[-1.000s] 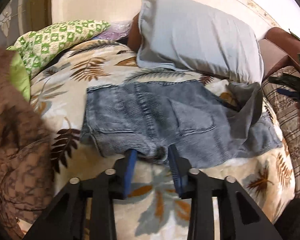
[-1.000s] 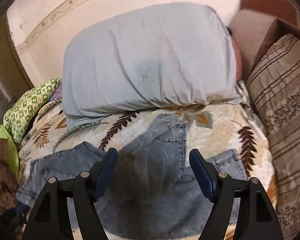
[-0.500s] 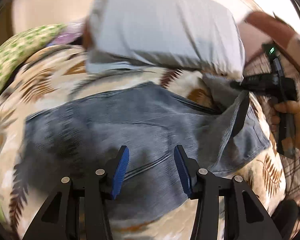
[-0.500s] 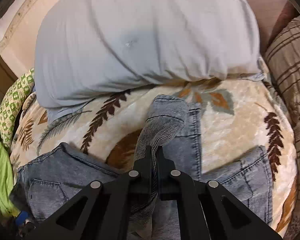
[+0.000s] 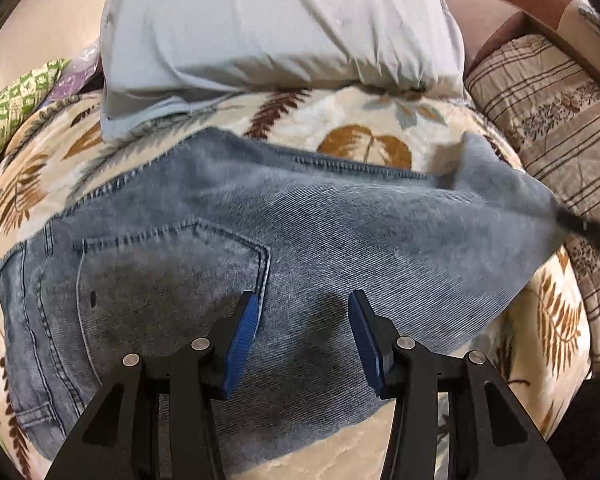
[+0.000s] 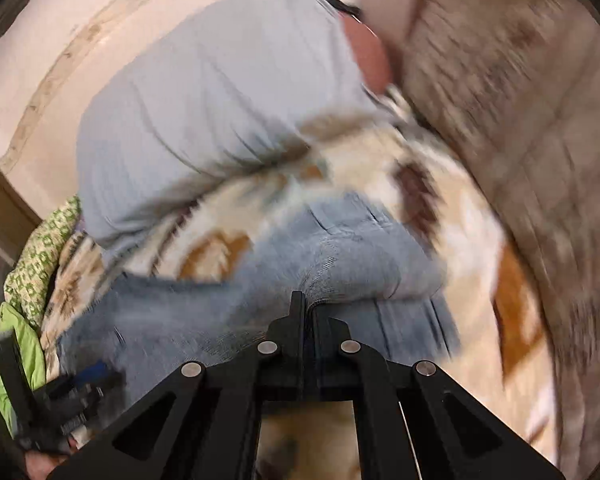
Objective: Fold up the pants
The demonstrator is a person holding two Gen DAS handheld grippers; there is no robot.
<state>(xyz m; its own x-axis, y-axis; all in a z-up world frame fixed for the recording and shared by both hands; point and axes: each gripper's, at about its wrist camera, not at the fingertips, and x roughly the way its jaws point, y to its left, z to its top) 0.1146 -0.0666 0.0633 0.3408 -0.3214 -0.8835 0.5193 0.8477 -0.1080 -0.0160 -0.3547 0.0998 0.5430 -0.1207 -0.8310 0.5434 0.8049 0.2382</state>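
I'm partway into the fold: my right claw [image 6: 306, 312] is clamped tight on a bunched ridge of the pants [image 5: 284, 248], with denim pinched between the jaws and puckered in front of them. The jaws snapped closed on that cloth within the last second. My left claw [image 5: 302, 336] stands about half open, blue pads apart, hovering over the seat of the pants with nothing between them — whether the tips touch the cloth I can't tell. Its jaws widened a little early in that second.

The pants lie spread across the leaf-print blanket [image 5: 364, 148], directly under and ahead of the left claw; the back pocket sits just left of its left pad, and the far end rises toward the right, where the right claw enters that view.

Next, I judge, the held end should be carried over the flat part, and the left claw could pin the seat to keep it from dragging.

The denim is faded blue, ribbed, heavy-seamed and limp. The blanket looks plush. Beyond both claws sits a smooth, puffy grey pillow [image 5: 276, 28].
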